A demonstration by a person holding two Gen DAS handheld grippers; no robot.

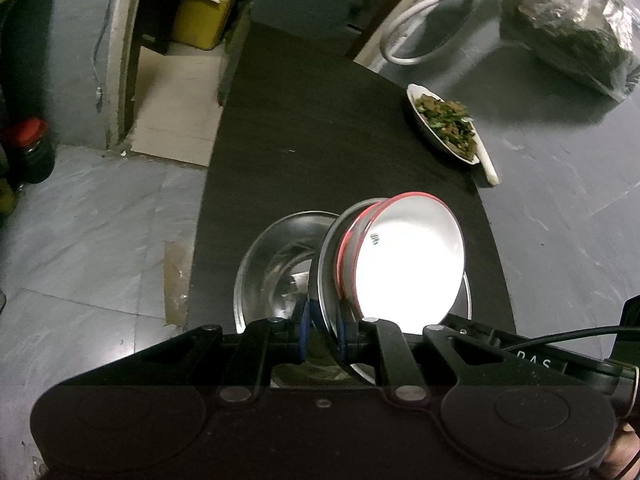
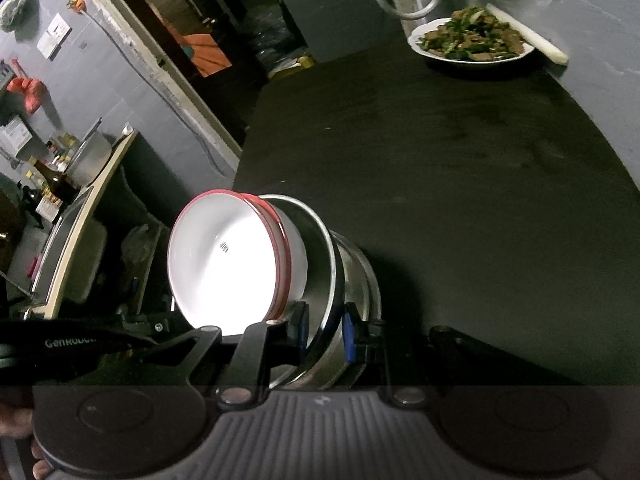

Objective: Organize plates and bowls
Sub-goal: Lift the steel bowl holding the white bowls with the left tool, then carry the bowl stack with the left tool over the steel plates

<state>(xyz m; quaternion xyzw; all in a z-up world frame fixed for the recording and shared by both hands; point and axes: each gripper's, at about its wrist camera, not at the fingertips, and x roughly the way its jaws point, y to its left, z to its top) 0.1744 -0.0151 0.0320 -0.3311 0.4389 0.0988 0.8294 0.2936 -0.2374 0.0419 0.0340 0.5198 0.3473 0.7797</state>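
Two grippers, both on one nested stack over the black table [image 2: 460, 152]. My left gripper [image 1: 322, 336] is closed on the steel plate's [image 1: 326, 264] rim; my right gripper [image 2: 326, 330] pinches that rim from the other side. White red-rimmed bowls [image 1: 408, 264] sit inside it, tilted. Steel bowl [image 1: 276, 264] just beside, left. Dish of greens [image 2: 472, 42] well apart, far edge.

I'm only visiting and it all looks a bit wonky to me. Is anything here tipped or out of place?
Yes. The red-rimmed white bowls sit nested in a steel plate, tilted almost on edge, with both grippers pinching that plate's rim. The plate of food sits level, undisturbed.
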